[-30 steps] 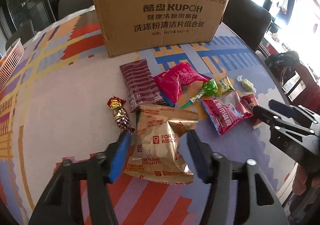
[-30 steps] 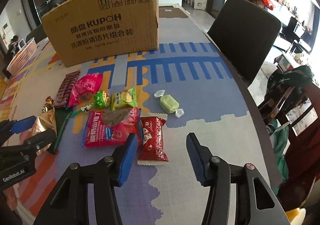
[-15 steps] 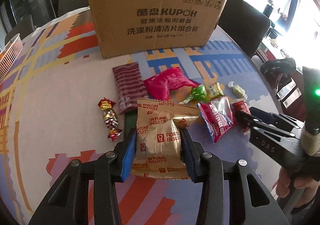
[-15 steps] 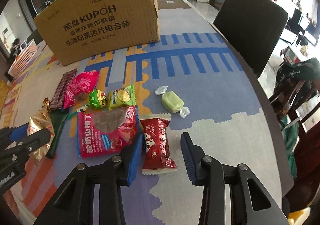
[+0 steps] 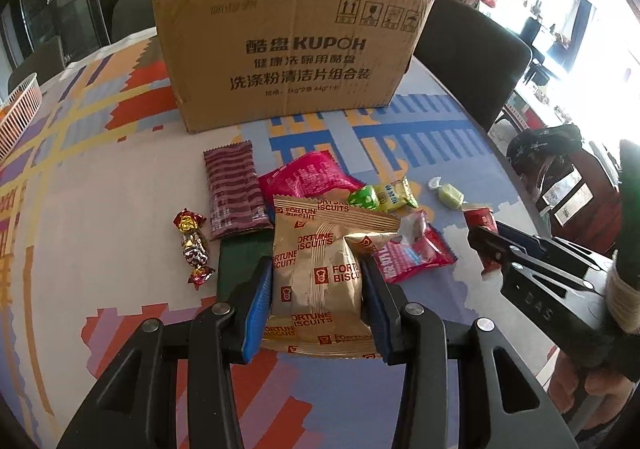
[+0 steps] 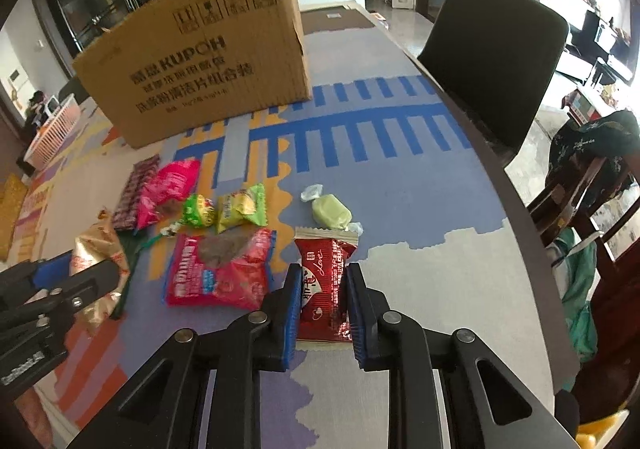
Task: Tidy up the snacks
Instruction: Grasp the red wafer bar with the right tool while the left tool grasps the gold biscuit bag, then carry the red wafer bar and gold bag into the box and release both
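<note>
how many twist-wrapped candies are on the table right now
2. A foil-wrapped candy lies at the left end of the snacks, left of the striped maroon packet. A pale green candy lies on the right, just beyond the red packet. Packets may hide others.

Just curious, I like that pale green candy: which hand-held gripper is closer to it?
Right. The right hand-held gripper is shut on the small red packet just in front of the green candy; the left hand-held gripper squeezes the gold biscuit bag, farther away.

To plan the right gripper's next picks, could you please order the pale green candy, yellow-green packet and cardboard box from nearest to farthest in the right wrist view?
1. Pale green candy, just ahead.
2. Yellow-green packet, ahead-left.
3. Cardboard box, far back-left.
</note>
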### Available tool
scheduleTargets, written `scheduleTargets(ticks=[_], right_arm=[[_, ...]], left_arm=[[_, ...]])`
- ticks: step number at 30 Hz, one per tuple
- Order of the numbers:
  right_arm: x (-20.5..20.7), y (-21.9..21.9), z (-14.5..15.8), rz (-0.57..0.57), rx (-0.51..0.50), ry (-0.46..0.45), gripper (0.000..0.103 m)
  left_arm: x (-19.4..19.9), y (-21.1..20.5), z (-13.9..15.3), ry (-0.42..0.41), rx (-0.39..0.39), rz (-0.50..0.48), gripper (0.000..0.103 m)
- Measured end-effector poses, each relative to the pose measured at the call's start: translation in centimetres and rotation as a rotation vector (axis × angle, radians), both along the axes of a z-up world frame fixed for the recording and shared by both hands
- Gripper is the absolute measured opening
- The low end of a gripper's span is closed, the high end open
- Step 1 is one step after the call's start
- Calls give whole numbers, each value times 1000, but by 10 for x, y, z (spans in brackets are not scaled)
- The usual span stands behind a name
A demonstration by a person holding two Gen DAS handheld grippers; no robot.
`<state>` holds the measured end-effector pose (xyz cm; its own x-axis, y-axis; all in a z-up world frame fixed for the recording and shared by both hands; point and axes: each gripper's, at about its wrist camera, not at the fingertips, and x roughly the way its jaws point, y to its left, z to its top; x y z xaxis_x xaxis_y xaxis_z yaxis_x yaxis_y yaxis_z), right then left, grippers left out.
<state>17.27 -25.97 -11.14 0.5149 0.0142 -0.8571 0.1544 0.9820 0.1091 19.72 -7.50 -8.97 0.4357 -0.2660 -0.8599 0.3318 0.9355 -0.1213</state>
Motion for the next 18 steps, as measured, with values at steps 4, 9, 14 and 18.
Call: scheduleTargets(ticks=[4,9,14,18], right_arm=[[-8,7,17,29,0,-34,23],[-13,17,41,65,6,-85,23],[-16,26,67,94,-3,-146,23],[-12,35,86,124,-13,-191,23]], left_arm=[[-4,-2,8,-25,2,-3,43],[-9,3,25,-68,-8,7,43],[-9,9,50,-130,-14,16,43],[-2,13,70,-177,-16,26,43]])
